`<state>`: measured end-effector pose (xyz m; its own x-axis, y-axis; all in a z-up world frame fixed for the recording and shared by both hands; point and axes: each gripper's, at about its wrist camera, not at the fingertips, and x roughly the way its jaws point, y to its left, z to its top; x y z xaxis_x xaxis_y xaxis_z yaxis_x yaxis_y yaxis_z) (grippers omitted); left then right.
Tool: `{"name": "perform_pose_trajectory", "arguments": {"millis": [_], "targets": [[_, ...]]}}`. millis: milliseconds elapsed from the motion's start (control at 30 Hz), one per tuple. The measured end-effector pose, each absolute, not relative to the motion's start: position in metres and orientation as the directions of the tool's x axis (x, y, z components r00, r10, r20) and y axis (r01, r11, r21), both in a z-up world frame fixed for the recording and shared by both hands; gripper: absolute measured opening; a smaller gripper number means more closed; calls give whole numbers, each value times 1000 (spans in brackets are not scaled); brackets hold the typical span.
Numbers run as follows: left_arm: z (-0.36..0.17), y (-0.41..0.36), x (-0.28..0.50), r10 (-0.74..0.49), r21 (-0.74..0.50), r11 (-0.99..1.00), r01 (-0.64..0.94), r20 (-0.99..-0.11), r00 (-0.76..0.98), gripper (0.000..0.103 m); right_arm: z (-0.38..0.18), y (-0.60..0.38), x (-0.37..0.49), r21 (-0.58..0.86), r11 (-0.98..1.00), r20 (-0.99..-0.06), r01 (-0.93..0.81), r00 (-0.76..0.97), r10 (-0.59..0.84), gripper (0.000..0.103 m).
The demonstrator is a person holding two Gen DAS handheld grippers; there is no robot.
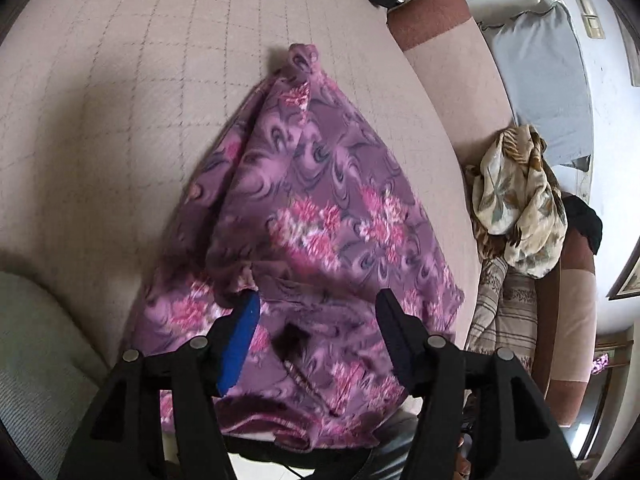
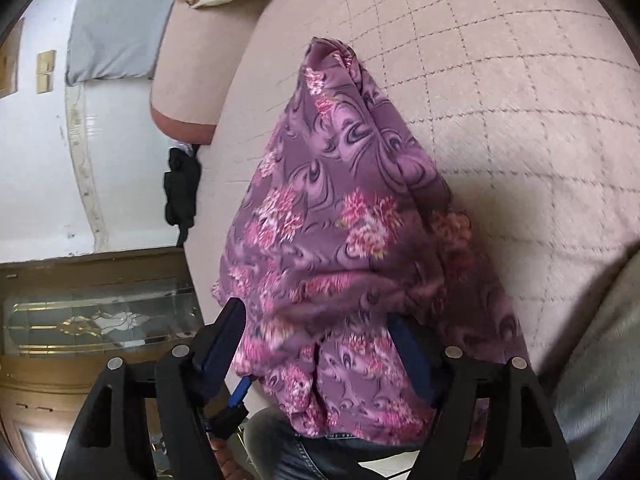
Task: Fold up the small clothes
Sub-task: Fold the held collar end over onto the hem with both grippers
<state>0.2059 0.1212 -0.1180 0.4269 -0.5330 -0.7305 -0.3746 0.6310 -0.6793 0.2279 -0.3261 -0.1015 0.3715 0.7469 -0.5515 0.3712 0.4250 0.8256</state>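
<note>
Purple floral garment [image 1: 296,216], soft, crumpled, tapering to knotted tip, centre frame on quilted pink sofa seat [image 1: 120,120]. Left claw [image 1: 316,320] and right claw [image 2: 320,336] released, jaws apart over blurred hem; near edge cut off.

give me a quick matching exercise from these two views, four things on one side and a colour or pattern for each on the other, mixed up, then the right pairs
Things:
1. garment lying between the open jaws of both grippers
2. bundled cloth on the sofa arm
3. sofa seat under the garment
4. pillow by the wall

Colours or patterns:
A. pale pink with a stitched grid
B. plain grey-blue
C. purple with pink flowers
D. cream and brown leaf print

Pairs: 1-C, 2-D, 3-A, 4-B
</note>
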Motion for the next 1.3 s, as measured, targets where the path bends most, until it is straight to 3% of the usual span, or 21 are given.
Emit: {"name": "perform_pose_trajectory", "arguments": {"millis": [33,67,100,167,200,267,333,367,433,467,500,533,567,833,867,1033,1100,1167,1300], "targets": [[-118,118,208,-525,-671,642,-370,-737,425,59,-104,-324,232,820,431,-559,378,363,746,76],[-120,116,209,-518,-665,650,-368,-742,425,52,-105,-324,234,814,437,-566,383,357,743,69],[-120,115,209,-505,-653,663,-367,-751,425,39,-106,-323,237,809,444,-574,386,351,740,64],[-121,114,210,-483,-629,691,-356,-768,420,21,-107,-321,240,792,477,-599,381,338,726,41],[-122,115,210,-474,-620,699,-356,-775,418,12,-106,-323,240,778,501,-621,379,340,706,37],[-122,120,213,-469,-617,703,-354,-776,422,2,-108,-326,244,764,526,-641,374,342,687,24],[-121,125,213,-482,-627,693,-356,-770,419,2,-109,-330,249,762,529,-643,374,334,690,24],[-119,127,212,-505,-647,676,-353,-755,419,2,-110,-330,252,761,530,-642,374,323,695,24],[-114,130,208,-512,-654,665,-361,-751,418,15,-110,-330,252,760,526,-640,381,299,708,28],[-111,130,206,-511,-656,663,-361,-749,421,38,-108,-329,250,765,518,-634,382,304,711,45],[-105,131,204,-517,-670,652,-355,-735,438,62,-108,-328,248,772,509,-625,380,308,717,55],[-101,132,203,-516,-677,646,-353,-728,451,70,-108,-328,244,784,490,-609,381,318,726,69],[-96,132,204,-502,-671,650,-356,-732,461,74,-109,-329,239,792,471,-596,388,327,733,74],[-113,113,231,-400,-521,733,-437,-850,342,73,-121,-326,225,764,488,-624,422,294,724,74],[-115,108,228,-380,-497,754,-429,-863,332,67,-123,-325,224,757,495,-632,426,287,720,74],[-123,111,198,-324,-452,790,-415,-882,343,25,-124,-332,216,747,531,-652,400,286,702,45],[-127,117,189,-338,-469,776,-423,-874,349,0,-125,-334,214,755,538,-647,375,287,707,31],[-123,126,178,-373,-521,744,-419,-843,388,0,-123,-331,214,759,552,-645,347,283,709,9],[-83,135,158,-363,-568,747,-347,-785,503,0,-94,-336,207,796,551,-605,250,347,717,7]]}}
